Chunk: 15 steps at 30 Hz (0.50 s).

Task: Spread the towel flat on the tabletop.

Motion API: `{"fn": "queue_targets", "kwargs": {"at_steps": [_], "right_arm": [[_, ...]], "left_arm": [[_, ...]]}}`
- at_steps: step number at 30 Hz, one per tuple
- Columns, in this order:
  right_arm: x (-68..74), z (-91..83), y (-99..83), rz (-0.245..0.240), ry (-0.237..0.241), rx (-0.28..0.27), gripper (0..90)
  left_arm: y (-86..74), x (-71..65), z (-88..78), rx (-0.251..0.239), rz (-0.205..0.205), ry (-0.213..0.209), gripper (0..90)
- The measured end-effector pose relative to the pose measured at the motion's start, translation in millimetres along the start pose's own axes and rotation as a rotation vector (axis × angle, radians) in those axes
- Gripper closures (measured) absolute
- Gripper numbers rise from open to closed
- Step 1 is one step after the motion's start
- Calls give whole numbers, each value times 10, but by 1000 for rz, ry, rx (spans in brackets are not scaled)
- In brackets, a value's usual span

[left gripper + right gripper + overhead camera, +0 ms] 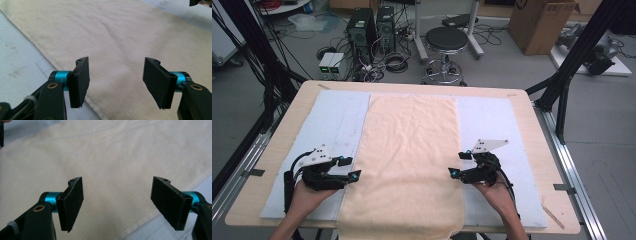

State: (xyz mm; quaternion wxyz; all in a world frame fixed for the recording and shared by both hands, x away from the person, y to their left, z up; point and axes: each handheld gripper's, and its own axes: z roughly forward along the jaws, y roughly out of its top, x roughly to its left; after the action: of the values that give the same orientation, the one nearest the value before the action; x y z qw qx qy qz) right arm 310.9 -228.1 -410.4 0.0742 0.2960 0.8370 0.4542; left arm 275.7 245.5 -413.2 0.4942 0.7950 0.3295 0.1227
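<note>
A long cream towel [407, 160] lies flat down the middle of the table, its near end hanging over the front edge. My left gripper [350, 168] hovers at the towel's left edge, jaws open and empty. In the left gripper view the towel [125, 42] spreads beyond my left gripper [116, 83], with its hem running under the jaws. My right gripper [461, 165] sits at the towel's right edge, open too. The right gripper view shows the towel [112, 162] ahead of my right gripper [117, 205], nothing between the pads.
A pale blue-white mat [337, 120] covers the wooden table [297, 100] under the towel. Beyond the table stand a black stool [446, 40], computer towers [362, 30], cables and a cardboard box [539, 22]. Black frame posts [579, 55] flank the table.
</note>
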Motion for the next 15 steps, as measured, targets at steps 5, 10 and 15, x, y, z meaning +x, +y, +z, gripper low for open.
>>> {"fn": "queue_targets", "kwargs": {"at_steps": [5,10,15], "right_arm": [[-32,12,56,7,-13,-9,250],[-45,18,141,3,-8,-17,242],[-51,16,240,-11,-7,-18,239]], "left_arm": [[21,38,29,9,-9,9,374],[106,56,30,5,3,13,373],[217,72,54,6,17,14,372]]}}
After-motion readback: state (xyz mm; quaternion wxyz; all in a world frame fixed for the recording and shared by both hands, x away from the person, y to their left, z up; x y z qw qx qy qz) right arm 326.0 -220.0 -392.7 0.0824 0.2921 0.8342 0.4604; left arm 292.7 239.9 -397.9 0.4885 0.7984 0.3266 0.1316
